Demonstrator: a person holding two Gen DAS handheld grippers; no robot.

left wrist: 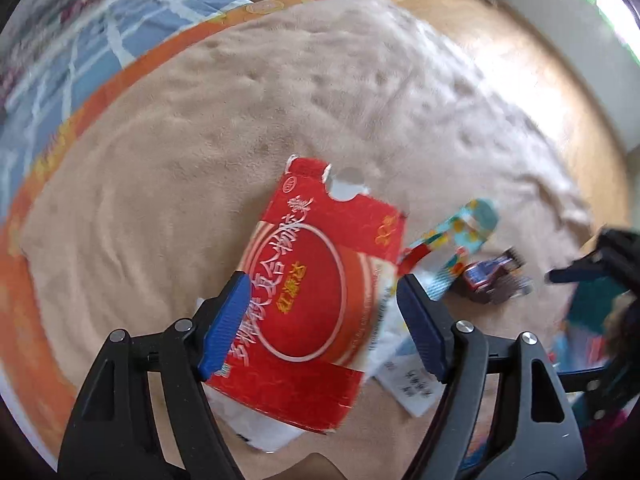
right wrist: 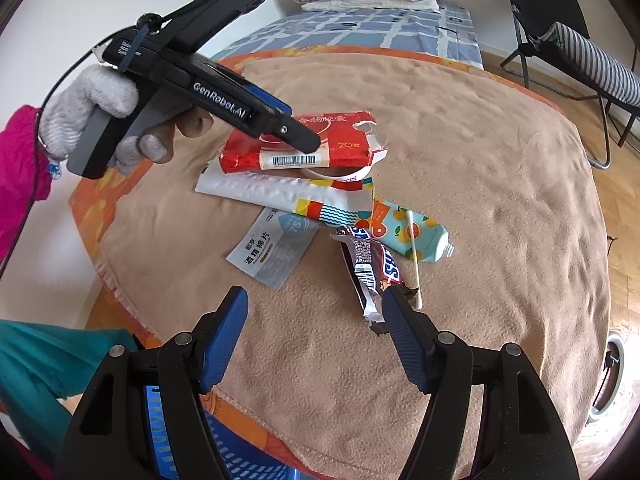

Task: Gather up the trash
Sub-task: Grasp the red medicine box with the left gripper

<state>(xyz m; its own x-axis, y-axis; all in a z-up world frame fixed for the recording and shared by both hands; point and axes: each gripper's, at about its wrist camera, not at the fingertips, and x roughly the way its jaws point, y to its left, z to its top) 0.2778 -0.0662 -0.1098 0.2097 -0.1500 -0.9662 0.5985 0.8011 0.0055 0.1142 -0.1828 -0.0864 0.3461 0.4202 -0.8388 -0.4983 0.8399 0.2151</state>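
A torn red carton [left wrist: 316, 288] with white Chinese lettering lies on the tan blanket, on top of a white padded mailer [right wrist: 276, 192]. My left gripper [left wrist: 320, 320] is open, its blue pads on either side of the carton; in the right wrist view it reaches over the carton [right wrist: 304, 148]. Beside the pile lie a pale wipe sachet [right wrist: 272, 248], a Snickers wrapper [right wrist: 372, 268], a teal fruit-print tube [right wrist: 412, 232] and a cotton swab [right wrist: 414, 256]. My right gripper [right wrist: 314, 336] is open and empty, just short of the wrapper.
The tan blanket [right wrist: 480, 160] covers an orange-edged round cushion. A blue checked bed [right wrist: 360, 28] with folded quilts stands behind it. A black folding chair [right wrist: 568, 48] with a striped cushion stands at the right on the wood floor.
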